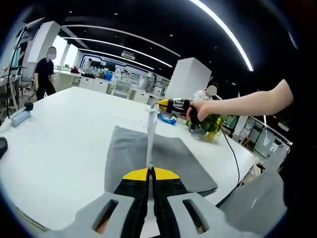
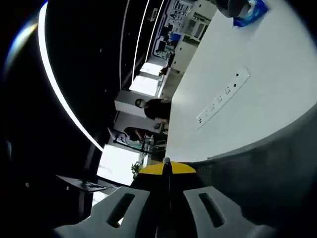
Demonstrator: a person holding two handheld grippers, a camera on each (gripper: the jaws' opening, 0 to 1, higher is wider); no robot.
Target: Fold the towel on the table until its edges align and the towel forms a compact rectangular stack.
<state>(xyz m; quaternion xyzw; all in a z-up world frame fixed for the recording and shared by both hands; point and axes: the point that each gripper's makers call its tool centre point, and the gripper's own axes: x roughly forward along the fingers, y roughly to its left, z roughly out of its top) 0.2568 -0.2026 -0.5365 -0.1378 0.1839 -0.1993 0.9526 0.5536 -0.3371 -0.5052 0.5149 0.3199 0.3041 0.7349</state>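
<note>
A grey towel [image 1: 163,158] lies on the white table [image 1: 64,144]. My left gripper [image 1: 150,173] is at the towel's near side, shut on a thin raised fold of towel that runs edge-on away from the jaws. At the far end of that fold, a person's hand holds my right gripper [image 1: 159,103]. In the right gripper view, which is strongly rolled, the right gripper [image 2: 167,165] has its jaws together. Grey towel [image 2: 267,173] lies right against it, and the pinch itself is hidden.
A white power strip [image 2: 223,96] lies on the table [image 2: 257,59] beyond the towel, with a blue object [image 2: 250,12] further off. A blue item [image 1: 167,119], a green object [image 1: 213,124] and a black cable [image 1: 232,153] sit near the right edge. A pale cylinder [image 1: 20,117] lies at the left. People stand in the background.
</note>
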